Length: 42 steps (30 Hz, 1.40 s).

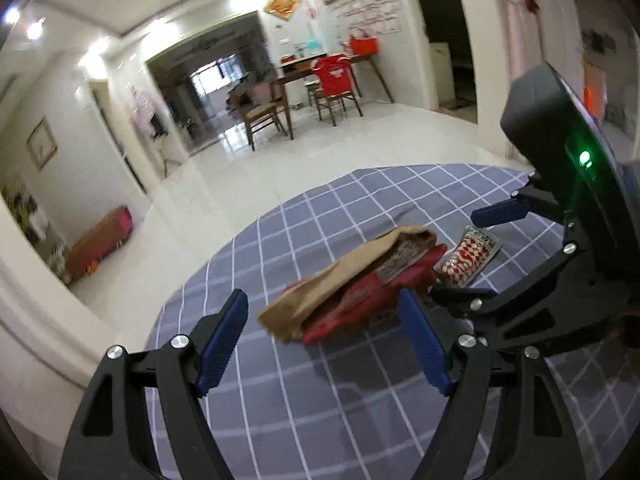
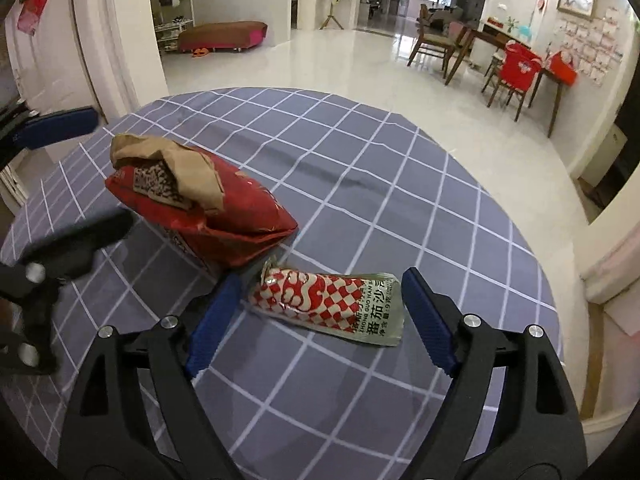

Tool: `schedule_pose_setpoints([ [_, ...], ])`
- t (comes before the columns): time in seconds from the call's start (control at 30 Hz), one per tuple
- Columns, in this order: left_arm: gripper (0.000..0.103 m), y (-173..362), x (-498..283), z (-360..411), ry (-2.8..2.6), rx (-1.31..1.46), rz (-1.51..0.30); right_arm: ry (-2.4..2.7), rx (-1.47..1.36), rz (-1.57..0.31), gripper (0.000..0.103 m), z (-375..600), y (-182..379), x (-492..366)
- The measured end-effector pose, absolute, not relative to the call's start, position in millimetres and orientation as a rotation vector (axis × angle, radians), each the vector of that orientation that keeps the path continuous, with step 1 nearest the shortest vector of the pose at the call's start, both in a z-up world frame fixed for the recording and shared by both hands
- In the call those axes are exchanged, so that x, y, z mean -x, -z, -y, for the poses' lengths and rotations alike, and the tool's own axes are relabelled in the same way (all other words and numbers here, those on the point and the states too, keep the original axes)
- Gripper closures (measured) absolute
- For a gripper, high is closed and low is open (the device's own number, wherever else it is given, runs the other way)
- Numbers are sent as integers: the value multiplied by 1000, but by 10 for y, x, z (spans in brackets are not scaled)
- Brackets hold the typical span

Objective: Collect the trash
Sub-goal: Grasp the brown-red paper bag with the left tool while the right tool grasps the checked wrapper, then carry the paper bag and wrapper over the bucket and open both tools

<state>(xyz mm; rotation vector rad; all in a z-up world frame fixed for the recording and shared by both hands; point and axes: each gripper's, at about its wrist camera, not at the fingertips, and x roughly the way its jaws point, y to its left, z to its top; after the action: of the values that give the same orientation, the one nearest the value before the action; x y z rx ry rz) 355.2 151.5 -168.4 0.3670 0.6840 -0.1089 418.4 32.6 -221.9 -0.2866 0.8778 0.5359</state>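
Tablecloth (image 2: 400, 200) with one red bag (image 2: 224, 216), one ketchup sachet (image 2: 332, 304); both tongs, left (image 1: 324, 344), right (image 2: 316, 324), spread, empty.

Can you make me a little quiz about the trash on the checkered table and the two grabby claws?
1. True or false: the right gripper is shut on the ketchup packet.
2. What lies right next to the packet? A) a red paper bag with brown paper sticking out B) a green bottle C) a banana peel
3. Fill in: the left gripper is ____, pointing at the bag.

Key: 1 false, it is open with the packet between its fingers. 2 A. 3 open.
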Motion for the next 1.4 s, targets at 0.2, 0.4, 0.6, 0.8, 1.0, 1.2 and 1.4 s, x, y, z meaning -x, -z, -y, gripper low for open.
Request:
schedule_pose_setpoints([
  [0.2, 27, 1725, -3793, -1547, 194, -316, -722, -520, 273, -875, 36, -271, 2224, -4154],
  [0.4, 64, 1867, -3791, -1485, 170, -334, -743, -505, 252, -871, 42, -229, 2217, -4044],
  [0.6, 79, 1702, -3584, -1551, 184, -185, -719, -514, 181, -869, 45, -101, 2183, -3867],
  [0.8, 82, 1607, -3287, -1474, 187, -126, -714, -519, 94, -867, 58, 97, 2105, -3605],
  [1.0, 82, 1549, -2958, -1278, 155, -96, -721, -510, 47, -818, 66, 306, 1956, -3235],
  [1.2, 82, 1350, -2572, -969, 190, -46, -694, -503, -37, -736, 67, 714, 1686, -2781],
  [1.4, 82, 1151, -2186, -432, 289, -25, -642, -455, -132, -641, 67, 1417, 1403, -2257],
])
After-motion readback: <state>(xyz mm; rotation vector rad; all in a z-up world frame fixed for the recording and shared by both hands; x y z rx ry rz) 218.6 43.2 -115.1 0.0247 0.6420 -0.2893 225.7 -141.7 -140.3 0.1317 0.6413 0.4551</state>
